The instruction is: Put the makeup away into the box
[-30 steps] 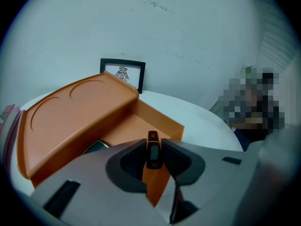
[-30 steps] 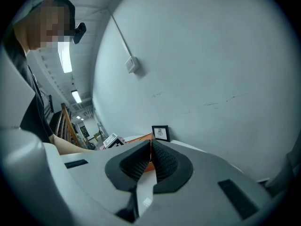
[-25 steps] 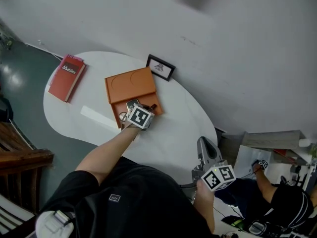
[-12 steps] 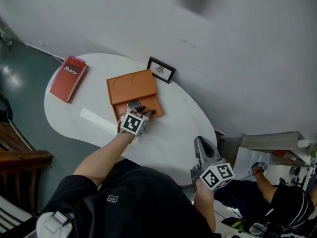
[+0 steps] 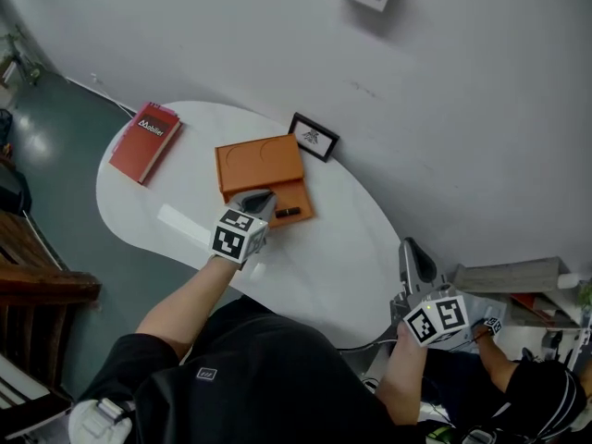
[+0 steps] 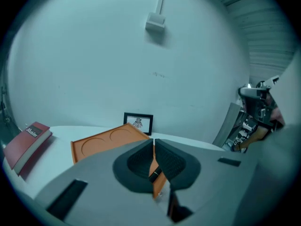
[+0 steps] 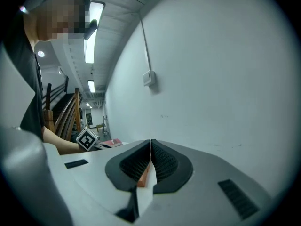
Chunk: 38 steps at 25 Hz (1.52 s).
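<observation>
White table, lipstick in orange box, L gripper jaws just closed, empty

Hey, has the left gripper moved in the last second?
Yes. The left gripper has drawn back off the orange box toward the person; its jaws have just been closing, with nothing between them.

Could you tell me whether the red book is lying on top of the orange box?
No, the red book lies on the white table, apart from the orange box.
</observation>
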Each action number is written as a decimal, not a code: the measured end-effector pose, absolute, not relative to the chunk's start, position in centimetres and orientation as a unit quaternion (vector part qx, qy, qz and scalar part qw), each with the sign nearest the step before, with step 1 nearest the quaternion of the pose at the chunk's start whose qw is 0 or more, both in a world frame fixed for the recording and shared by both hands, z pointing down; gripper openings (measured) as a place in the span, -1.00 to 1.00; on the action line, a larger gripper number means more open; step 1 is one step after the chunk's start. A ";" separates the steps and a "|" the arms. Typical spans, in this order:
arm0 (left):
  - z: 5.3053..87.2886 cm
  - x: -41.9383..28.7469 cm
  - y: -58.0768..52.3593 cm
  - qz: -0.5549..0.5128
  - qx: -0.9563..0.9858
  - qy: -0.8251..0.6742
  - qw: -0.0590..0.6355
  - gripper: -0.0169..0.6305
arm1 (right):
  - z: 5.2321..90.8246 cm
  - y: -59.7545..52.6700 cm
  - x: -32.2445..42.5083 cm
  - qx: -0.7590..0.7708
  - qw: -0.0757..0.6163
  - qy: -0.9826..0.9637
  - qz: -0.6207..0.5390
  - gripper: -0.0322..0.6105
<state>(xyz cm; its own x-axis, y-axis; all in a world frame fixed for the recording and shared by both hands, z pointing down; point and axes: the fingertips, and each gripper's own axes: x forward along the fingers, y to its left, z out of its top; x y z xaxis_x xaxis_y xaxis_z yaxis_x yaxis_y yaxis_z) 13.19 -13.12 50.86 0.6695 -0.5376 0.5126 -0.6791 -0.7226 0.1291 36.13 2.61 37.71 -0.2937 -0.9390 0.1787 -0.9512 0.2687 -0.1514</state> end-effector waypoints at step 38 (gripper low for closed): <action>32.3 -0.7 -13.7 0.070 0.951 -0.297 0.054 -0.90 | 25.6 -3.6 13.6 0.621 -0.064 -0.781 -0.026 -0.79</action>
<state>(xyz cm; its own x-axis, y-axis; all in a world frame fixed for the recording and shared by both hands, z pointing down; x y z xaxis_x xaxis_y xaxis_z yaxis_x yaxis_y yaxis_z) -0.67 -13.71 32.27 0.8142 -0.5563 0.1660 -0.5716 -0.8182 0.0617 13.63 -3.64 25.64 -0.2204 -0.9664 -0.1320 -0.9731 0.2271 -0.0379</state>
